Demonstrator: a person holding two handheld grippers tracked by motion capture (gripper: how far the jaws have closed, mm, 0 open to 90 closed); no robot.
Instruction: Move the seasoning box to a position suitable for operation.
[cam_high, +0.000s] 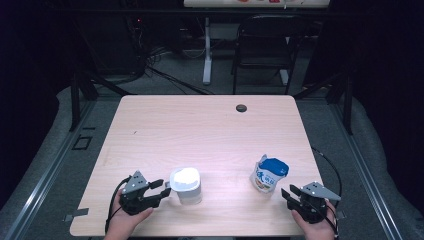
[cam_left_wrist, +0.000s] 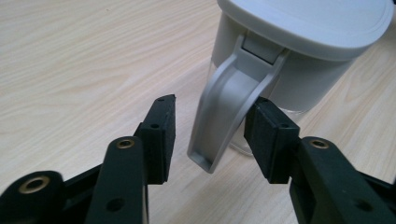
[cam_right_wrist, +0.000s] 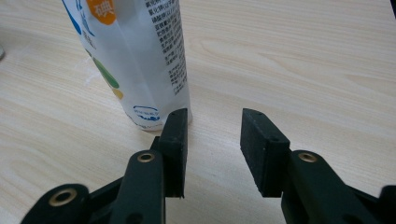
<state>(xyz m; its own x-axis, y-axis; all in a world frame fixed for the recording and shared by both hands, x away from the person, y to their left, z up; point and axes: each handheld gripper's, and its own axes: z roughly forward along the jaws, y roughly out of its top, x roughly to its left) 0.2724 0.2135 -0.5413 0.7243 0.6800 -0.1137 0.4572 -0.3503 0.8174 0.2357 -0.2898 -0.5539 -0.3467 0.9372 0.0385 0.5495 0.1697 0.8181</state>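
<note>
A white lidded jug (cam_high: 186, 185) stands near the front left of the wooden table (cam_high: 200, 125). In the left gripper view its grey handle (cam_left_wrist: 224, 112) hangs down between the jaws of my left gripper (cam_left_wrist: 212, 105). The jaws stand open: the left pad is clear of the handle and the right pad sits right beside it. In the high view the left gripper (cam_high: 163, 188) points right at the jug. A white and blue bag (cam_high: 269, 175) stands upright at the front right. My right gripper (cam_high: 289, 192) is open and empty, with the bag (cam_right_wrist: 135, 56) just beyond its left jaw (cam_right_wrist: 215, 114).
A dark round cable hole (cam_high: 241, 108) lies near the table's far edge. Behind the table stand a black chair (cam_high: 265, 45) and a white desk leg (cam_high: 207, 55). Bare wood stretches across the middle and back of the table.
</note>
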